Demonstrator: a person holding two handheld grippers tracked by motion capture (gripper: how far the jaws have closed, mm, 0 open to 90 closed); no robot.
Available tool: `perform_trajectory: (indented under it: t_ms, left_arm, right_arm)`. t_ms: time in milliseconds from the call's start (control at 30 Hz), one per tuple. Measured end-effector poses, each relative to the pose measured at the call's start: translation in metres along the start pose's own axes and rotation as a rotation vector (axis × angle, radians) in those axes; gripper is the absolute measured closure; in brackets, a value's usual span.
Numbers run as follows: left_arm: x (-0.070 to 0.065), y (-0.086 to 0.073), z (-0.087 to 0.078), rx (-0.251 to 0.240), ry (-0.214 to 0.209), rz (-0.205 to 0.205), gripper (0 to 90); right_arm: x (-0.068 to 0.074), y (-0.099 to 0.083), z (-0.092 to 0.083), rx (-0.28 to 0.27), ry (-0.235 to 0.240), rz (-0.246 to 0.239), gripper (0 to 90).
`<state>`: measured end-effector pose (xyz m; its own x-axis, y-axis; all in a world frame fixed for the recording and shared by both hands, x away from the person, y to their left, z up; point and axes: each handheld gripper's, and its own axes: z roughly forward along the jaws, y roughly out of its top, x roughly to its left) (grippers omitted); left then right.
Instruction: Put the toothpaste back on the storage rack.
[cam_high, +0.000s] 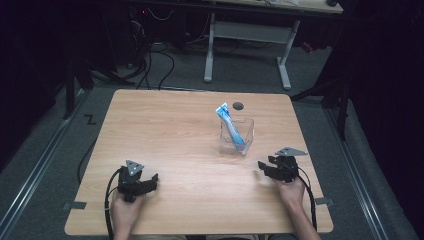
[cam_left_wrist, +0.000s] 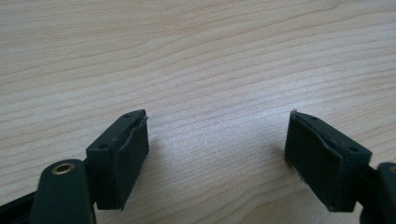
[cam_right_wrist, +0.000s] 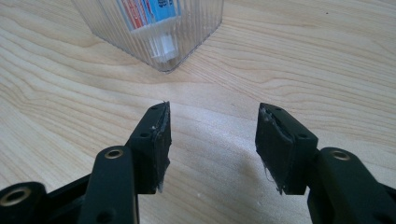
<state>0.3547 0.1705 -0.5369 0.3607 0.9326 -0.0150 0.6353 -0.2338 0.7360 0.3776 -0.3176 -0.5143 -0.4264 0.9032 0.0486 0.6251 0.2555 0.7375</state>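
On the worktop (cam_high: 175, 130) a box (cam_high: 237, 135) stands right of centre, toward the far side. A tube (cam_high: 231, 127) stands tilted in it, its top leaning left above the rim. A hole (cam_high: 238, 105) lies just behind the box. The left claw (cam_high: 150, 182) rests near the front left corner. The right claw (cam_high: 263, 167) rests at the front right, near the box, which stands before its jaws.

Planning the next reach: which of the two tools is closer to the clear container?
The right tool: it sits just beside the clear container holding the toothpaste tube. The left tool rests far across the table.
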Motion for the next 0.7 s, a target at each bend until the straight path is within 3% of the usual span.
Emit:
perform_trajectory:
  t_ms: [700]
  left_arm:
    - [0.000, 0.000, 0.000, 0.000, -0.001, 0.000, 22.1]
  right_arm:
    - [0.005, -0.010, 0.013, 0.010, -0.055, -0.021, 44.0]
